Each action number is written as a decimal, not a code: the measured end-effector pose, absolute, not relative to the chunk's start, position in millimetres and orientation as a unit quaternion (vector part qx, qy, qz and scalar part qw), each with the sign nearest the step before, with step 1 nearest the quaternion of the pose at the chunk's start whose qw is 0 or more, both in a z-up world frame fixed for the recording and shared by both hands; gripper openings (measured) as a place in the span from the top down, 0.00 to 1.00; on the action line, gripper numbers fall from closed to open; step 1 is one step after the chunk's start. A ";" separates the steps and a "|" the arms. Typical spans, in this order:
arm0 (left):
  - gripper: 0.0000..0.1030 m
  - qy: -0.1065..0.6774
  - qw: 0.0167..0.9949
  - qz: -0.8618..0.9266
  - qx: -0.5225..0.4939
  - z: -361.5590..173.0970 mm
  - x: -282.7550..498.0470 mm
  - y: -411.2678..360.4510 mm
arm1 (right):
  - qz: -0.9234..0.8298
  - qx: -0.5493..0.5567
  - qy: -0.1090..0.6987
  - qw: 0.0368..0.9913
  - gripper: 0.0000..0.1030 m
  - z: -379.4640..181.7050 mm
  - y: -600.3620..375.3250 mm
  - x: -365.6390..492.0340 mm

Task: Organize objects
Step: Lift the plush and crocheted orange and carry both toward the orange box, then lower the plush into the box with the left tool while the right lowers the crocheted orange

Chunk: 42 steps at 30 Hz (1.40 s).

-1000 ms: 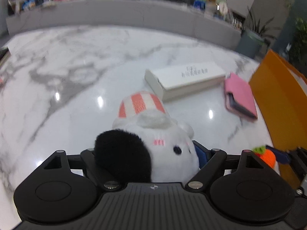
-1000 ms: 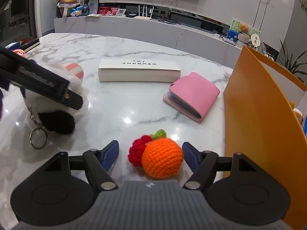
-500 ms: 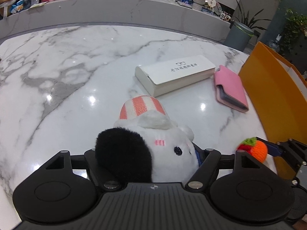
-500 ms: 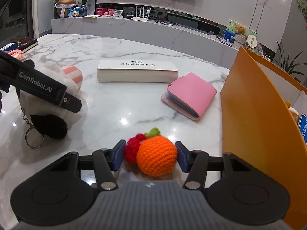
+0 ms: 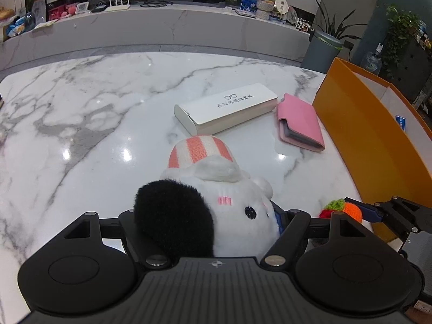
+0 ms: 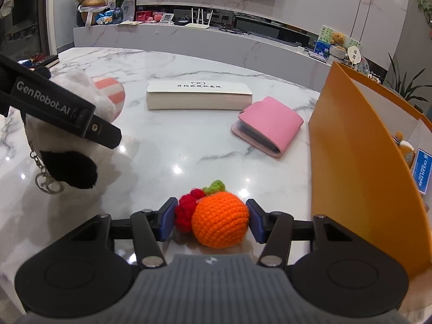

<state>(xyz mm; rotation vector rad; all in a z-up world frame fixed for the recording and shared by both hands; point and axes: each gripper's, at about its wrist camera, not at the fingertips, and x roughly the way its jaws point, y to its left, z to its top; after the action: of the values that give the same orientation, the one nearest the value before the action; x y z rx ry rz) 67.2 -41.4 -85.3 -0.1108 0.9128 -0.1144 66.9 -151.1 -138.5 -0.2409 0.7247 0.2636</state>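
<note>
A: What is the left tool (image 5: pixel 208 216) doing?

B: It is gripping the white plush toy (image 5: pixel 232 213), the one with a black ear and a striped pink-and-white cap. Its jaws are standing wide because the toy is bulky, and they are pressing into its sides. From the right wrist view the plush toy is hanging clear of the desk (image 6: pixel 189 145), with a metal keyring (image 6: pixel 47 183) dangling under it.

A: And the right tool (image 6: pixel 212 220)?

B: It is pinching the crocheted orange (image 6: pixel 220 222). One blue pad (image 6: pixel 168 220) is touching the red berry part, the other is pressing on the orange ball. The jaws have just been closing in on it, and they are now snug against it. The crocheted orange is sitting low at the near edge of the desk, just beside the orange box (image 6: pixel 359 167).

A: Anything else lying around?

B: A white glasses case (image 5: pixel 226 108) is lying farther back on the marble, and a pink wallet (image 5: pixel 299 121) is lying next to it, near the orange box. Inside that box a small bear figure (image 6: pixel 403 145) is showing.
</note>
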 end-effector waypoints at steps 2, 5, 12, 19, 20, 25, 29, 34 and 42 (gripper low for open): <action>0.18 0.438 0.896 -0.052 -0.040 -82.7 61.9 -44.5 | 0.130 -0.114 0.350 0.921 0.45 -133.0 -152.4 62.6; 0.18 0.437 0.897 -0.053 -0.037 -79.9 55.7 -46.5 | 0.136 -0.107 0.339 0.925 0.45 -118.5 -155.0 57.6; 0.18 0.427 0.902 -0.058 -0.026 -63.3 44.0 -55.8 | 0.132 -0.090 0.311 0.937 0.45 -83.9 -169.5 47.6; 0.18 0.408 0.910 -0.072 -0.018 -31.8 40.2 -74.0 | 0.128 -0.087 0.286 0.946 0.45 -51.7 -187.7 37.6; 0.18 0.405 0.911 -0.075 -0.016 -27.3 40.8 -77.5 | 0.127 -0.085 0.281 0.948 0.45 -45.2 -191.5 36.8; 0.18 0.384 0.918 -0.095 -0.020 -4.3 48.7 -99.8 | 0.114 -0.073 0.258 0.957 0.45 -10.2 -212.8 36.1; 0.18 0.366 0.923 -0.119 -0.015 13.8 59.0 -125.2 | 0.101 -0.075 0.240 0.963 0.45 17.1 -231.8 35.4; 0.18 0.344 0.925 -0.160 -0.001 35.5 72.1 -162.3 | 0.082 -0.082 0.225 0.967 0.45 44.8 -255.5 36.0; 0.18 0.312 0.926 -0.212 0.021 59.3 93.6 -217.4 | 0.040 -0.085 0.214 0.972 0.45 82.3 -302.8 39.3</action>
<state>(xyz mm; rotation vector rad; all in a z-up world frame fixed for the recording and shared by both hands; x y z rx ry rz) 93.6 -217.4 59.3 0.0426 0.6405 -0.4339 39.3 -302.8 82.3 -0.1714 0.4314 0.0798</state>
